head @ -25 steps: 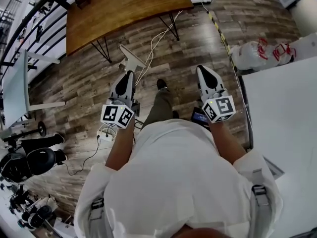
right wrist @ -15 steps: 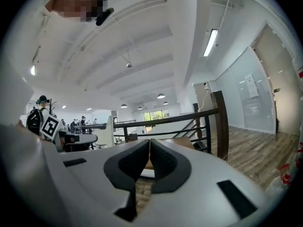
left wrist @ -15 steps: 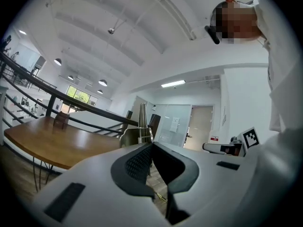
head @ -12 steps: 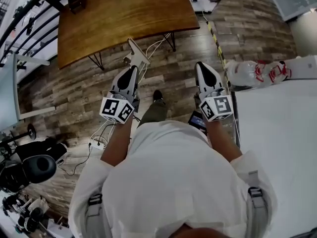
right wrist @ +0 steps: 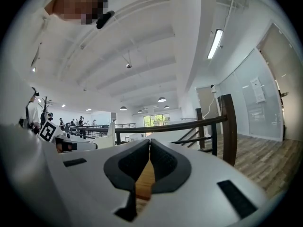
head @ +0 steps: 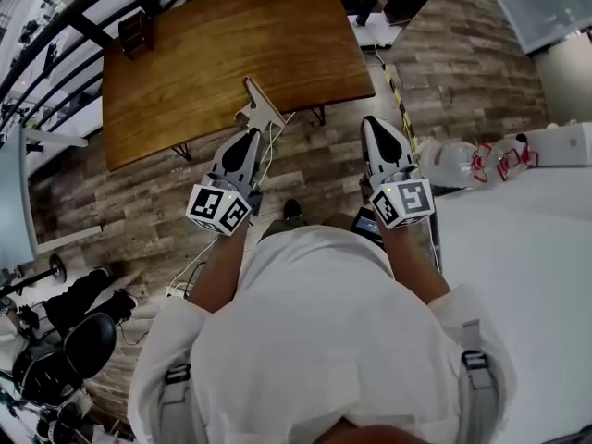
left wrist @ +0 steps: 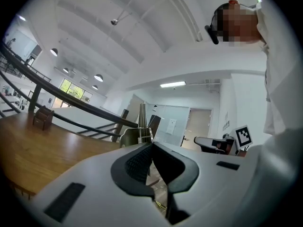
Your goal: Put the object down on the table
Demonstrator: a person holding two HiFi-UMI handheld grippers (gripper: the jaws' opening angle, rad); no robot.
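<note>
Closest in, your two grippers point level and forward above the plank floor. The left gripper, jaws closed almost fully, pinches the near end of a slim pale object. The right gripper has its jaws pressed together on nothing. The object's long axis runs on from the left jaws, away from you and slightly right, its far tip showing against the near edge of the wooden table, which lies straight ahead and somewhat left. A white table stands just to your right. The left hand carries the load, so the set-down looks to be its job: a reach forward over the wood.
</note>
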